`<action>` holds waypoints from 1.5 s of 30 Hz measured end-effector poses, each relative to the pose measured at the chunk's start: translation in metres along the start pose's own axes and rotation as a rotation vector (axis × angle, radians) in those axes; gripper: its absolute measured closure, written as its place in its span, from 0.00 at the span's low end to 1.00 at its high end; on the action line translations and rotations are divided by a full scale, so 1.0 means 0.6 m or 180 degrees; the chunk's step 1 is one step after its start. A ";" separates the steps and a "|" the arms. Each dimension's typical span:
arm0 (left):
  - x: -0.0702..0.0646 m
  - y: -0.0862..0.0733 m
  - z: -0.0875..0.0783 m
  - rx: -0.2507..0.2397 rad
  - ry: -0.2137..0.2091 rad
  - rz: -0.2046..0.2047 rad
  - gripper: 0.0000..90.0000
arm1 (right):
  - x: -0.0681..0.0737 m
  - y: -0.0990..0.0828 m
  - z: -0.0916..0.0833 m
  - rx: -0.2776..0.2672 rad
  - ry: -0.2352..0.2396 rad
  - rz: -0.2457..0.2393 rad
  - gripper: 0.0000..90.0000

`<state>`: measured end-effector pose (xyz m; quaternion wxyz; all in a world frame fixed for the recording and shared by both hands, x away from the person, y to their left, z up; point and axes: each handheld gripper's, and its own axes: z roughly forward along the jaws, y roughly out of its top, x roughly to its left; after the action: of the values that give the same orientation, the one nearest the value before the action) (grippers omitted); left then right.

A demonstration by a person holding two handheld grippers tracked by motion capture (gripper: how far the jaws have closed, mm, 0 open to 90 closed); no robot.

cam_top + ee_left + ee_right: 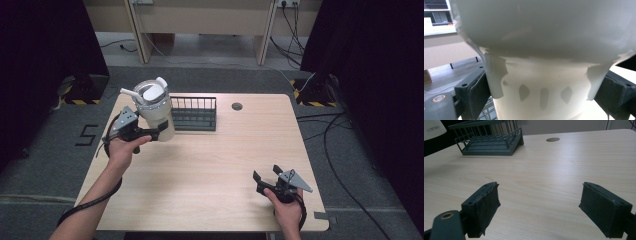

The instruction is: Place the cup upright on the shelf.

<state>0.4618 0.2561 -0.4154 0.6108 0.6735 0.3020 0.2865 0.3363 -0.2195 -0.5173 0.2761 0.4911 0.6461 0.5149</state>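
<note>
Tumbler (152, 111), white with a lid, a handle and a spout, sits in the upper left of the high view, pinched at its lower body by the left tool (161, 131), its long axis near upright and tipped slightly. Whether its base touches the desk (225, 165) I cannot tell. The dark wire rack (194, 114) stands just to its right, touching or nearly so. The right tool (266, 174), spread wide and holding nothing, hovers at lower right, well apart.
</note>
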 end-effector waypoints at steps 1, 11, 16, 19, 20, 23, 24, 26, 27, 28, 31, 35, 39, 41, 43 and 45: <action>0.000 0.001 0.001 0.0001 0.0002 -0.0001 0.11 | 0.000 0.000 0.000 -0.0004 -0.0004 -0.0013 0.17; 0.005 0.013 0.010 -0.0010 0.0014 0.0030 0.11 | 0.000 0.000 0.000 -0.0002 -0.0003 0.0005 0.17; 0.007 0.019 0.017 -0.0012 0.0016 0.0031 0.11 | 0.000 0.000 0.000 -0.0005 0.0008 0.0022 0.17; 0.007 0.024 0.022 -0.0021 0.0030 0.0021 0.11 | 0.000 0.000 0.000 -0.0003 0.0007 0.0022 0.17; 0.007 0.025 0.023 -0.0022 0.0028 0.0030 0.11 | 0.000 0.000 0.000 -0.0004 0.0007 0.0018 0.17; 0.008 0.027 0.026 -0.0020 0.0026 0.0038 0.11 | 0.000 0.000 0.000 -0.0007 0.0008 0.0024 0.17; 0.008 0.029 0.029 -0.0021 0.0034 0.0036 0.11 | 0.000 0.000 0.000 -0.0007 0.0007 0.0028 0.17; 0.009 0.030 0.032 -0.0023 0.0035 0.0042 0.11 | 0.000 0.000 0.000 -0.0007 0.0009 0.0028 0.17; 0.009 0.031 0.034 -0.0021 0.0036 0.0038 0.11 | 0.000 0.000 0.000 -0.0006 0.0010 0.0029 0.17; 0.010 0.032 0.035 -0.0021 0.0037 0.0039 0.11 | -0.001 0.000 0.000 -0.0008 0.0008 0.0016 0.17; 0.012 0.035 0.039 -0.0021 0.0039 0.0040 0.11 | -0.001 0.000 0.000 -0.0008 0.0010 0.0019 0.17; 0.014 0.039 0.043 -0.0026 0.0043 0.0049 0.11 | 0.000 0.000 0.000 -0.0007 0.0012 0.0027 0.17; 0.017 0.047 0.052 -0.0040 0.0053 0.0055 0.11 | 0.000 0.000 -0.001 -0.0007 0.0014 0.0024 0.17; 0.017 0.050 0.055 -0.0043 0.0055 0.0071 0.11 | -0.001 0.000 0.000 -0.0012 0.0017 0.0026 0.17; 0.018 0.052 0.058 -0.0043 0.0057 0.0074 0.11 | -0.001 0.000 0.000 -0.0013 0.0017 0.0025 0.17; 0.018 0.052 0.061 -0.0048 0.0065 0.0061 0.11 | -0.001 0.000 0.000 -0.0013 0.0018 0.0026 0.17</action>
<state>0.4981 0.2383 -0.3873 0.6099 0.6688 0.2997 0.3015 0.3361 -0.2199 -0.5175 0.2731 0.4917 0.6438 0.5187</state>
